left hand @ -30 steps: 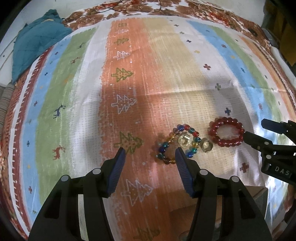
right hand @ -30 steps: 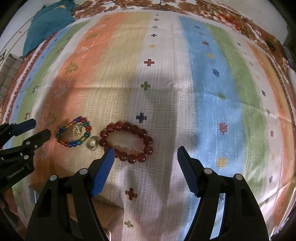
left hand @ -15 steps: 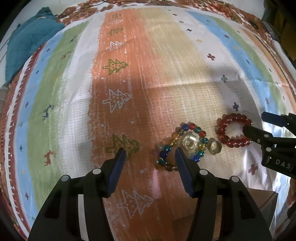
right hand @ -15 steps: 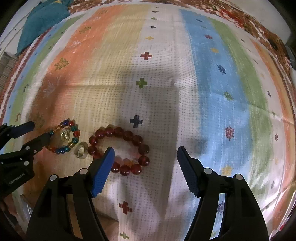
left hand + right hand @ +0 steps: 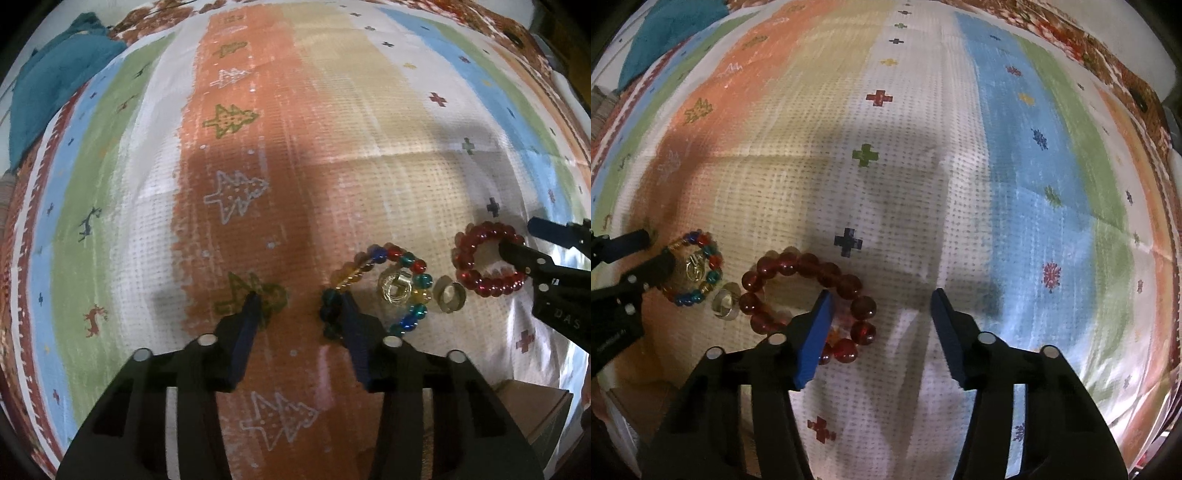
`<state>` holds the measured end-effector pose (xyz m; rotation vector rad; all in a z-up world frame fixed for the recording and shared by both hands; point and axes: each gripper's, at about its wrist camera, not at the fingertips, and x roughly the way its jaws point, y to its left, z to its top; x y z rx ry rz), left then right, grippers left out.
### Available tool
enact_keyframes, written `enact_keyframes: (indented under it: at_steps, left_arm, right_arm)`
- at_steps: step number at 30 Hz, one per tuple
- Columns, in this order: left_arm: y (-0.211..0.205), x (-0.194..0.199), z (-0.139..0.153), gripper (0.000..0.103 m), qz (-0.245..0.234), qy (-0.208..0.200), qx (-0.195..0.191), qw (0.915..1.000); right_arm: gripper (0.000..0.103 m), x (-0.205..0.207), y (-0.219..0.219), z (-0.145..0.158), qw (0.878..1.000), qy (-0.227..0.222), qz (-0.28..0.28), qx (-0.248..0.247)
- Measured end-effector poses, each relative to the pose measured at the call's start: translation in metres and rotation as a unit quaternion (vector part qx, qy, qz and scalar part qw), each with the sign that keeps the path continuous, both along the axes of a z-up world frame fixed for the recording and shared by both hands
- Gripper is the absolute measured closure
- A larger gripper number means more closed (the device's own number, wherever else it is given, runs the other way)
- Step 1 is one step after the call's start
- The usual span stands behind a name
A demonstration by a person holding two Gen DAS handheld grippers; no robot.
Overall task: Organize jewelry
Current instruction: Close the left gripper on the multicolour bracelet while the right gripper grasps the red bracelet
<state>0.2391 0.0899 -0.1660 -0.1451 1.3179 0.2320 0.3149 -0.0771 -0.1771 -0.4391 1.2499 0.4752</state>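
A multicoloured bead bracelet (image 5: 402, 280) lies on the striped cloth with a gold ring (image 5: 395, 288) inside it and a second ring (image 5: 448, 295) beside it. A red bead bracelet (image 5: 480, 258) lies to their right. My left gripper (image 5: 299, 310) is open, its right finger at the coloured bracelet's left end. My right gripper (image 5: 881, 306) is open, its left finger over the red bracelet (image 5: 812, 295). The coloured bracelet (image 5: 698, 269) and loose ring (image 5: 724, 304) also show in the right wrist view.
A teal cloth (image 5: 55, 88) lies at the far left corner of the striped cloth (image 5: 332, 147). A brown cardboard box (image 5: 532, 410) stands at the near edge below the jewelry.
Both grippers moved down and forward toward the jewelry. The left finger now reaches the coloured bracelet's end; the right finger now sits over the red bracelet.
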Motion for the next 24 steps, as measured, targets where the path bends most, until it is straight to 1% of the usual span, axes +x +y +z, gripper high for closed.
enact_keyframes:
  at_steps: [2, 3, 5, 8, 15, 19, 24]
  left_arm:
    - [0.003, -0.001, 0.001, 0.079, 0.005, 0.001, -0.004, 1.0000]
    - [0.005, 0.000, 0.001, 0.085, 0.006, 0.001, -0.007, 1.0000]
    - [0.008, -0.001, 0.000, 0.093, 0.008, 0.003, -0.010, 0.9999]
    - [0.012, -0.003, 0.001, 0.093, 0.010, 0.002, -0.016, 0.9998]
    - [0.021, -0.016, 0.010, 0.093, 0.016, -0.003, -0.001, 0.9999]
    - [0.016, -0.028, 0.025, 0.094, 0.018, -0.018, -0.003, 0.9997]
    - [0.006, -0.030, 0.044, 0.094, 0.013, -0.039, -0.011, 0.9991]
  right_arm:
    - [0.069, -0.002, -0.002, 0.000, 1.000, -0.001, 0.003, -0.001]
    - [0.071, -0.004, -0.002, 0.000, 1.000, -0.003, 0.006, -0.002]
    - [0.080, -0.008, -0.003, 0.001, 1.000, -0.004, 0.009, -0.003]
    - [0.088, -0.011, -0.005, 0.003, 1.000, -0.008, 0.010, -0.002]
    - [0.089, -0.009, -0.011, 0.015, 1.000, -0.006, 0.004, 0.022]
    - [0.089, -0.014, -0.012, 0.025, 0.999, -0.010, 0.004, 0.038]
    - [0.089, -0.022, -0.019, 0.038, 0.998, -0.011, 0.004, 0.060]
